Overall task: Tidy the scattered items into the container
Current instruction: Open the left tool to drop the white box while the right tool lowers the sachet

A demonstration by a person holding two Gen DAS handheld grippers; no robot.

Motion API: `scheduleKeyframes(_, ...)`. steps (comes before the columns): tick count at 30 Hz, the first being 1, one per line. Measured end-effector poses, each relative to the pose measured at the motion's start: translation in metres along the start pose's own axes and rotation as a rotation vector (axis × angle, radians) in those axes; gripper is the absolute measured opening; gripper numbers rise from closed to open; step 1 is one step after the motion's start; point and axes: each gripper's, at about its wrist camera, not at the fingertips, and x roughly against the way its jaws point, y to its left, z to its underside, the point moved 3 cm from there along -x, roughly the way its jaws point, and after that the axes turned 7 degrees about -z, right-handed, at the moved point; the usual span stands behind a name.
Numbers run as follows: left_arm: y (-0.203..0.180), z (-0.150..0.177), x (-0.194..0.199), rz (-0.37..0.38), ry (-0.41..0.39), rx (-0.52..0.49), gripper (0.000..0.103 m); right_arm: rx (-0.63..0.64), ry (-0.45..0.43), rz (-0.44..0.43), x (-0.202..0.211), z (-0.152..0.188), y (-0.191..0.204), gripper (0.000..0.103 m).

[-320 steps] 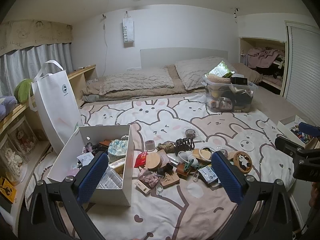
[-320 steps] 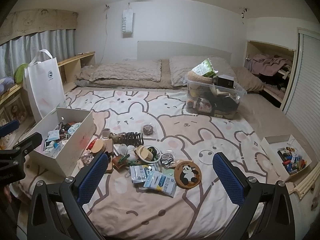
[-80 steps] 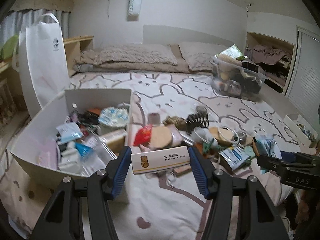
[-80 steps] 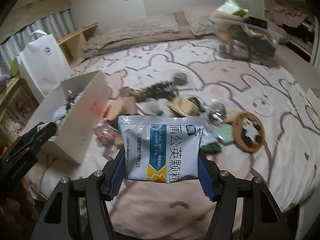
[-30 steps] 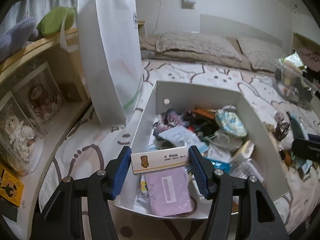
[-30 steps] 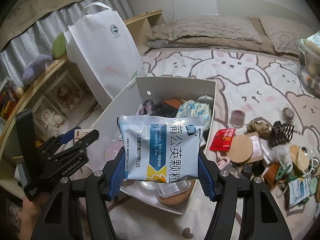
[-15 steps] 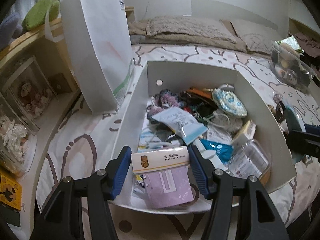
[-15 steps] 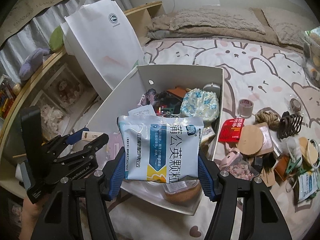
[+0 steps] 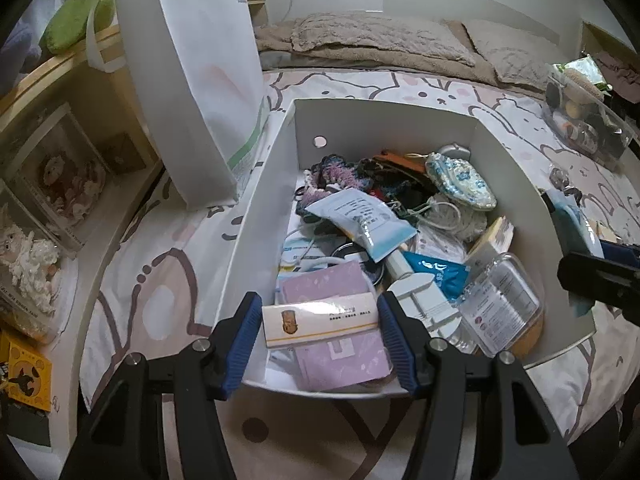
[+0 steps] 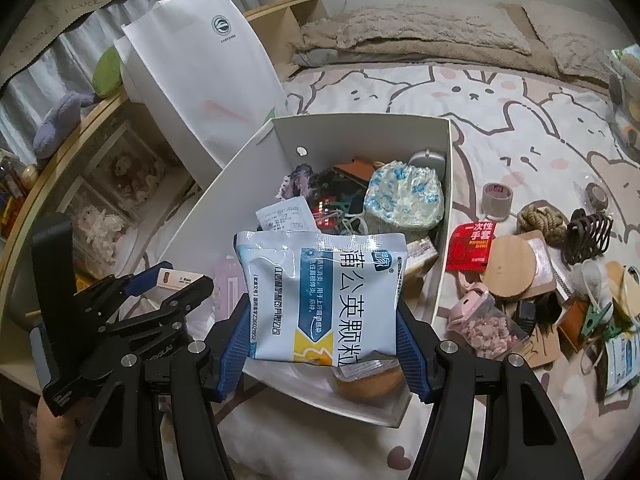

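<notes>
My left gripper (image 9: 320, 332) hangs over the near end of the white cardboard container (image 9: 384, 124), and its jaws are opening. The small white and yellow box (image 9: 320, 320) sits tilted between them with a slim gap at each pad, above a lilac pouch (image 9: 336, 344). My right gripper (image 10: 324, 332) is shut on a white and blue medicine sachet (image 10: 320, 292), held upright over the near edge of the container (image 10: 360, 132). In the right wrist view the left gripper (image 10: 168, 280) shows at lower left. The right gripper's dark tip (image 9: 592, 276) shows at the right of the left wrist view.
A tall white paper bag (image 10: 208, 80) stands against the container's left side, beside a wooden shelf (image 9: 48, 184) with display cases. Several loose items lie on the bedspread to the right: tape roll (image 10: 496, 196), red packet (image 10: 472, 248), wooden disc (image 10: 508, 272), hair claw (image 10: 588, 236). A clear bin (image 9: 580, 120) stands far right.
The left jaws have spread and the small box has come loose and tilted between them. The right gripper still holds the sachet over the container, a little closer in.
</notes>
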Motion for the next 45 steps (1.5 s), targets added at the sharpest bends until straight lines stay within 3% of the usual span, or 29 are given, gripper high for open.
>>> scheduleKeyframes(1,0.001,0.0,0.001,-0.001,-0.005,0.005,0.082,-0.001,0.003,-0.001,-0.001,0.001,0.0,0.066)
scheduleKeyframes(2,0.002,0.0,0.002,0.007,-0.01,0.012,0.082,-0.002,0.006,-0.002,-0.002,0.001,0.0,0.066)
scheduleKeyframes(33,0.01,-0.003,0.021,0.0,-0.052,0.057,0.082,-0.128,0.142,0.03,-0.036,0.015,-0.007,0.066)
scheduleKeyframes(42,0.014,-0.006,0.028,-0.015,-0.068,0.053,0.082,-0.118,0.131,0.05,-0.032,0.014,-0.002,0.067)
scheduleKeyframes(45,0.013,-0.008,0.029,-0.014,-0.072,0.053,0.082,-0.126,0.129,0.045,-0.032,0.014,-0.003,0.072)
